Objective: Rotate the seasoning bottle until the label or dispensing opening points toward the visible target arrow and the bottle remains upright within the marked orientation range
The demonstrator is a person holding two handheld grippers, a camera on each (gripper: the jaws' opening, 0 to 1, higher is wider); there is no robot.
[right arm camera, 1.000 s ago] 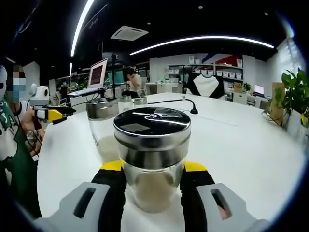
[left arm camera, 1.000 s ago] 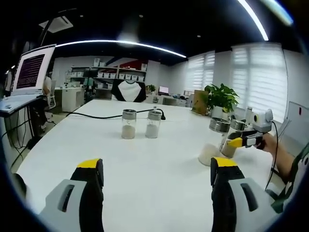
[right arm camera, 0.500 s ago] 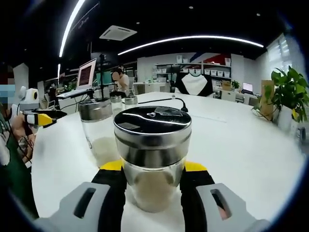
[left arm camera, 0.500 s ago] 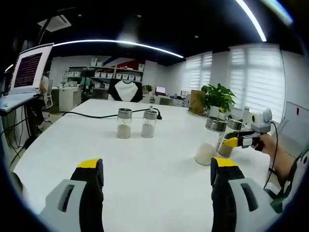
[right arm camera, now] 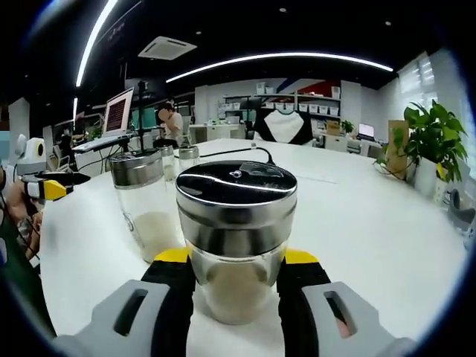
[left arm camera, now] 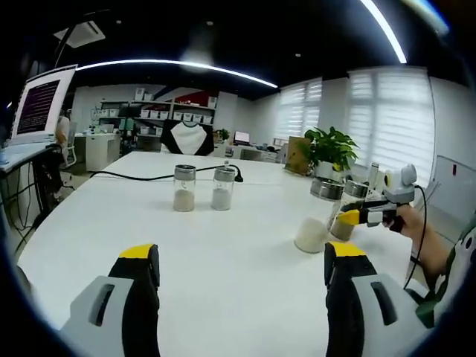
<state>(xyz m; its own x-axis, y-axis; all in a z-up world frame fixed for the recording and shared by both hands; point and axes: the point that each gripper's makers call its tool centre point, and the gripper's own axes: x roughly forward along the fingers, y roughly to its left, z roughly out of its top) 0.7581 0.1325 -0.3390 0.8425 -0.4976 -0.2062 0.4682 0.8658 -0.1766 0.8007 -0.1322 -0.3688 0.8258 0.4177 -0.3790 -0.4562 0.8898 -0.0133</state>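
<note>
The right gripper (right arm camera: 236,277) pinches a seasoning bottle (right arm camera: 236,230) between its yellow-tipped jaws, upright, glass body with a steel lid. Just beside it on the white table (right arm camera: 357,216) stands a second shaker (right arm camera: 141,204) (pale powder fills its lower part). In the left gripper view, the left gripper (left arm camera: 242,256) hangs over the table with jaws spread wide and nothing between them; two more shakers (left arm camera: 199,188) stand side by side farther off, near a black cable (left arm camera: 141,176), with a potted plant (left arm camera: 331,149) behind.
</note>
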